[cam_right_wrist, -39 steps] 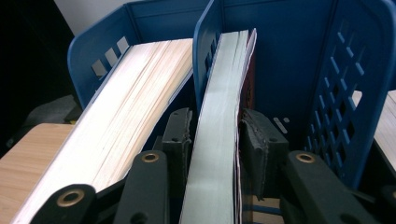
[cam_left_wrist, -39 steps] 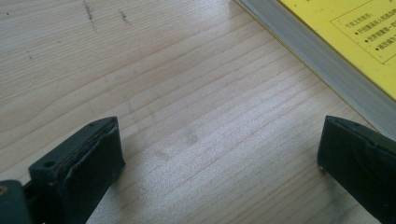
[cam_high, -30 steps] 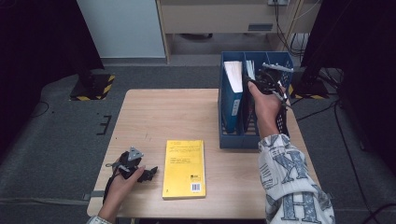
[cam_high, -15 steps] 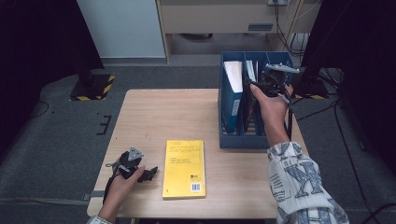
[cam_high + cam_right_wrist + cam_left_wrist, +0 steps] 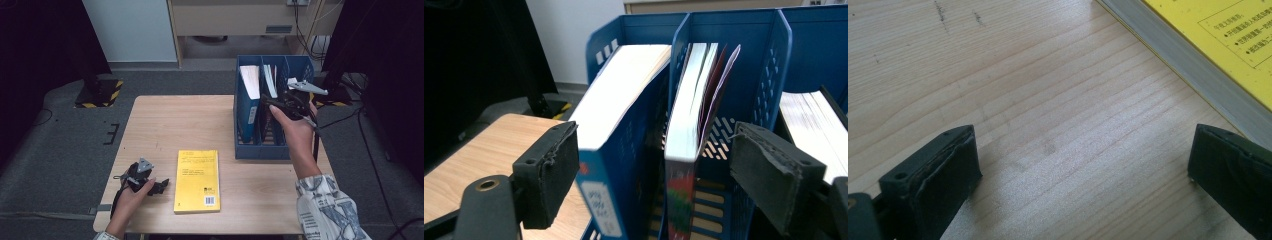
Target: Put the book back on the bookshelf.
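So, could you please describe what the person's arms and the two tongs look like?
Both tongs are black. The left tongs and right tongs each carry a grey three-cornered plate on top, and their two jaws end in dark, blocky pads. A black cable trails from the right one. The right sleeve is white with dark print.

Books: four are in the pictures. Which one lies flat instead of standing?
The yellow book. It lies flat on the table, while the other three stand in the blue file rack.
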`<state>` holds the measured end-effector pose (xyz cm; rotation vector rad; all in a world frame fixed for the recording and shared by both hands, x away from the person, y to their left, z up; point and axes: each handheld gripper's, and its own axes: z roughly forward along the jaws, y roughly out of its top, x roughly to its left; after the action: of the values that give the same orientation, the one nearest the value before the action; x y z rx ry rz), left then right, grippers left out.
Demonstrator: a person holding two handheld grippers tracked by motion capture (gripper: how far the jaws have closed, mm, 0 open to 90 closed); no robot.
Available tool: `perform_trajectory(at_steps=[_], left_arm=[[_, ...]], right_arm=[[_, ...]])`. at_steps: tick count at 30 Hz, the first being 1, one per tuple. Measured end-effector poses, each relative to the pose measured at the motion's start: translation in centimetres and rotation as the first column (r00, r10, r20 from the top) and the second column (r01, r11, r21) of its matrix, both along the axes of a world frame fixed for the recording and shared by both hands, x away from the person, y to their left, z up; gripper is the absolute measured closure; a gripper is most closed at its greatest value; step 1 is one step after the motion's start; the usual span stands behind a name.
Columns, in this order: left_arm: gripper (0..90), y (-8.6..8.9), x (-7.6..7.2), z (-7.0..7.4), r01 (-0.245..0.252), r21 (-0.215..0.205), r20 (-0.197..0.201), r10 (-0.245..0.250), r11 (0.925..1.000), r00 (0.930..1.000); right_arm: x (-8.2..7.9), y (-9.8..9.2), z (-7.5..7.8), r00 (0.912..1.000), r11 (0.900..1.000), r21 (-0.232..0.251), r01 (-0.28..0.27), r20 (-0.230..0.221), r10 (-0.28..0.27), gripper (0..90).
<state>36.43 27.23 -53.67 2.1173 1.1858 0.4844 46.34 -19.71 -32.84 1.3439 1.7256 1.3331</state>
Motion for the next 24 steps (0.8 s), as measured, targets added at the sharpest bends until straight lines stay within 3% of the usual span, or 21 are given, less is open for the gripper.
perform_trajectory(at_steps=[11, 24], left_arm=[[0.0, 0.0, 0.0, 0.0, 0.0, 0.0, 0.0, 0.0, 1.0, 1.0], [0.0, 0.0, 0.0, 0.0, -0.002, -0.001, -0.001, 0.002, 1.0, 1.0]], right_arm=[[-3.1, -1.0, -2.4, 0.9985, 0.998, 0.011, -0.055, -0.002, 0.055, 16.2], [-4.8, -0.7, -4.6, 0.9953, 0.995, 0.022, -0.095, -0.014, 0.095, 12.6]])
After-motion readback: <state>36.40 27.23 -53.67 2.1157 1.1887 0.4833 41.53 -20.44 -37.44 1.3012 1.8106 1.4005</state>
